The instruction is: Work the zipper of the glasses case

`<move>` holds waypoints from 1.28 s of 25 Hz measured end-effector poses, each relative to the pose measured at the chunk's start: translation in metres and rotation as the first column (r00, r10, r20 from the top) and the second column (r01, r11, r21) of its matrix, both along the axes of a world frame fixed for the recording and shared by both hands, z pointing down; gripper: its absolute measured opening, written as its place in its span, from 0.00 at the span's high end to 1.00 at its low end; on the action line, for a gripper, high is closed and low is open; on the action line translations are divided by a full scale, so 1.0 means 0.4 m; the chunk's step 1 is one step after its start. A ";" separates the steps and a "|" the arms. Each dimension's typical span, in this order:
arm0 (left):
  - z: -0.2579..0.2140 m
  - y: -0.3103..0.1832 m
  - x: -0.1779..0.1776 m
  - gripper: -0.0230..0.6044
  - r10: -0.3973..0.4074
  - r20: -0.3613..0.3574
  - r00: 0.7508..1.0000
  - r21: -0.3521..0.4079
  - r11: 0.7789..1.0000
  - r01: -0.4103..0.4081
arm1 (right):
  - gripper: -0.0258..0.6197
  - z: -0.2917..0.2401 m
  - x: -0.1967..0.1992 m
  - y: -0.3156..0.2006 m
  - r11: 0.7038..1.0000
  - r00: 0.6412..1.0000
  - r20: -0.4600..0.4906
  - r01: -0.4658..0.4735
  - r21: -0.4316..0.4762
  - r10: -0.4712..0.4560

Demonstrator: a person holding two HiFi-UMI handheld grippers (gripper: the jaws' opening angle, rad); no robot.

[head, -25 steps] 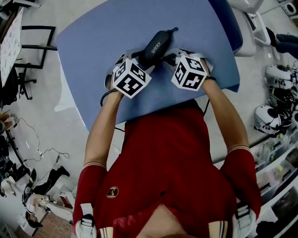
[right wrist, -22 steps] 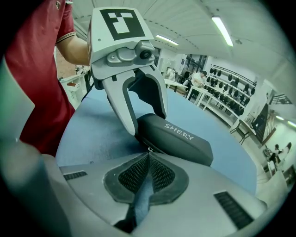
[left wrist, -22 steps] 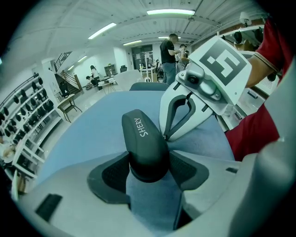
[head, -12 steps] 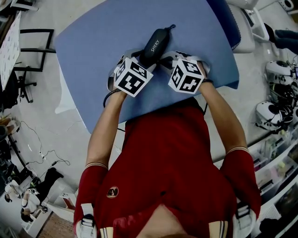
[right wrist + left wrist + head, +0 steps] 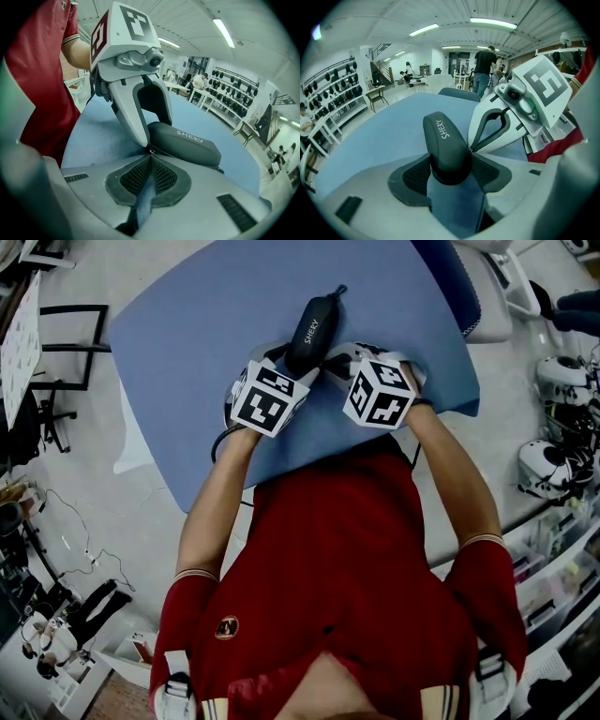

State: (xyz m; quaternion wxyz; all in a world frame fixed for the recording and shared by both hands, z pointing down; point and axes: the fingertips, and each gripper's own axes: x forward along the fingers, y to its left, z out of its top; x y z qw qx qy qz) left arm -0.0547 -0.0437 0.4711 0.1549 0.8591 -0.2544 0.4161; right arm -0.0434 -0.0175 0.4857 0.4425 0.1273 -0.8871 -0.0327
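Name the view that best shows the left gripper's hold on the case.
Left gripper view: both pads clamp the glasses case. In the head view the marker cube covers them; the right gripper view shows the fingers side-on.

The glasses case (image 5: 312, 329) is matt and smooth. The table cover (image 5: 206, 343) looks like matt blue cloth.

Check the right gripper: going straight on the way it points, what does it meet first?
The glasses case: the shut right gripper has its tips at the case's near end, seemingly touching. The left gripper holds that same end.
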 end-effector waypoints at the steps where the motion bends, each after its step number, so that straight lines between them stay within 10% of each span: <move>1: -0.002 0.004 0.003 0.54 0.019 -0.002 1.000 0.004 1.000 -0.019 | 0.96 0.000 0.004 0.002 1.000 1.000 -0.003 0.006 0.001 -0.006; 8: -0.024 0.026 0.033 0.54 0.219 0.003 0.976 0.069 0.973 -0.219 | 0.96 -0.001 0.058 0.010 0.998 0.998 -0.021 0.058 0.003 -0.058; 14: -0.063 0.028 0.050 0.54 0.388 0.069 0.919 0.132 0.910 -0.394 | 0.96 -0.001 0.132 0.010 0.996 0.994 -0.059 0.091 -0.010 -0.092; 25: -0.085 0.028 0.144 0.55 0.672 0.290 0.682 0.194 0.656 -0.729 | 0.96 -0.012 0.238 -0.010 0.984 0.981 -0.078 0.176 -0.035 -0.178; 32: -0.069 -0.022 0.203 0.55 0.761 0.470 0.448 0.155 0.428 -0.890 | 0.96 -0.006 0.277 -0.036 0.975 0.975 -0.052 0.214 -0.054 -0.217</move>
